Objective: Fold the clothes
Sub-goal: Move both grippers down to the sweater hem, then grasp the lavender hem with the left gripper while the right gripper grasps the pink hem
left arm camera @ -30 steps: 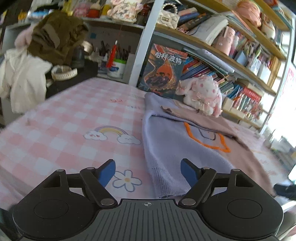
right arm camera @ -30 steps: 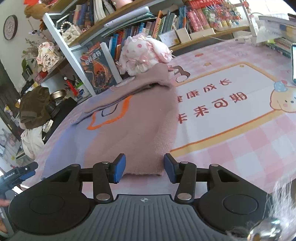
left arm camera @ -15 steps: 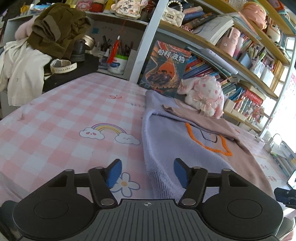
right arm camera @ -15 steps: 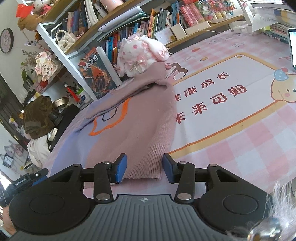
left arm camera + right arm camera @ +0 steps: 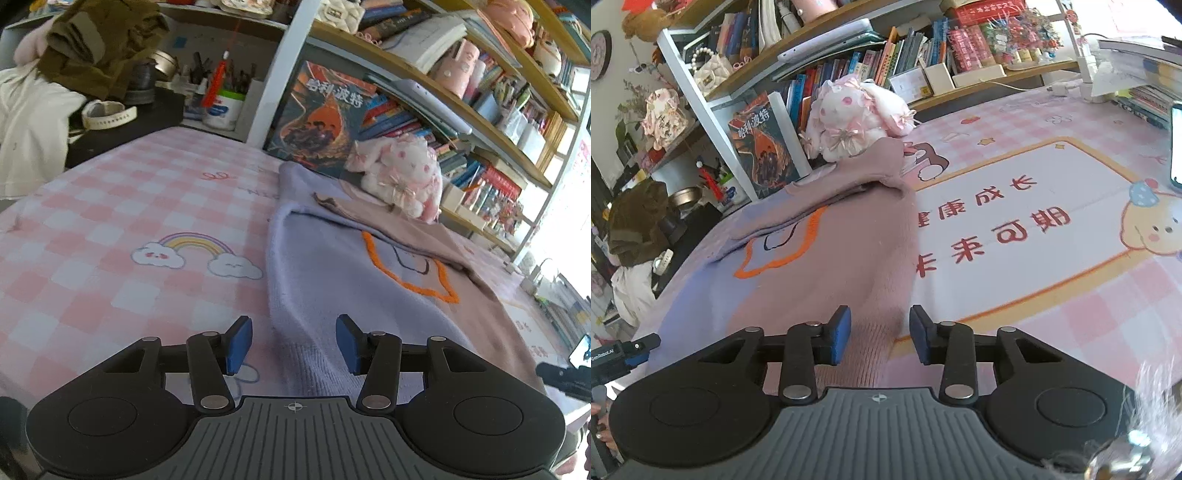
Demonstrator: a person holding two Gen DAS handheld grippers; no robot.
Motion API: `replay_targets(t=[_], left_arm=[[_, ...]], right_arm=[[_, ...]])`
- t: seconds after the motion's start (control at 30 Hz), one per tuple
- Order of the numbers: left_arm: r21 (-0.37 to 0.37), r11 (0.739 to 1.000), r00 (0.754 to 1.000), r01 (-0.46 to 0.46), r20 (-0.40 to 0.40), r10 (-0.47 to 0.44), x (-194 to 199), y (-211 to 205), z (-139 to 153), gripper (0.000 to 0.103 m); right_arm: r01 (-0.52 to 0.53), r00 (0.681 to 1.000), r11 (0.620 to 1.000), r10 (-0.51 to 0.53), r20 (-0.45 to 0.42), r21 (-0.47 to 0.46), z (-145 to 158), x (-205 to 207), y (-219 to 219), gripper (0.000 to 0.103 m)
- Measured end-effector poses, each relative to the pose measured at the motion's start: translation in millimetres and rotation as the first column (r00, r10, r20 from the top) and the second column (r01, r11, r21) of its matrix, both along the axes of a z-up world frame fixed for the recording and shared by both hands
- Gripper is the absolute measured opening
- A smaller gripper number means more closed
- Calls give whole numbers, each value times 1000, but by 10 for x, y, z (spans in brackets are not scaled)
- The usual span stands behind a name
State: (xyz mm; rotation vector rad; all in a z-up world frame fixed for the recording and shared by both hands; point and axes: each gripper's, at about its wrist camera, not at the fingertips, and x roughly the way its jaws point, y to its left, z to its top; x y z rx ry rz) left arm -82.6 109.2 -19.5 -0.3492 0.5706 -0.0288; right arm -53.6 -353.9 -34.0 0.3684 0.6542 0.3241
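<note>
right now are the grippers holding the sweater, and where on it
Nothing is gripped yet. Both the left gripper and right gripper are closing around the near hem corners of the sweater, pads not yet pressing.

sweater [image 5: 332, 280] on tablecloth [image 5: 110, 229] | plush toy [image 5: 399, 177] behind it — bookshelf [image 5: 461, 122] behind that

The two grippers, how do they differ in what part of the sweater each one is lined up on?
The left gripper straddles the lavender corner of the sweater hem; the right gripper straddles the pink corner. The left's fingers stand wider apart than the right's. Both are closing with hem fabric between the fingers, not yet pinched.
</note>
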Motion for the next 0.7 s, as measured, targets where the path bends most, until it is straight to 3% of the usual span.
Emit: replay_targets(t=[0.13,0.2,0.23,0.37,0.43,0.7], left_arm=[[9,1000,1000,-23,-13,23,75,-24,-12,10],[4,1000,1000,-8,3,8,73,-62,21,5],[5,1000,1000,2,15,-2,66,-85,47,5],[8,999,998,37,58,-37,46,-172,147,6],[-4,999,998,50,45,-50,73,-169,153,6],[-56,997,998,52,-23,-53,44,-67,53,13]], right_arm=[[-6,1000,996,7,10,-87,24,93,131,23],[-18,1000,989,21,23,-150,35,122,218,17],[-27,999,987,32,28,-161,37,132,248,15],[-89,991,994,83,102,60,113,96,165,11],[-97,993,986,87,75,138,103,141,123,11],[-110,993,988,113,-22,113,-12,185,140,29]])
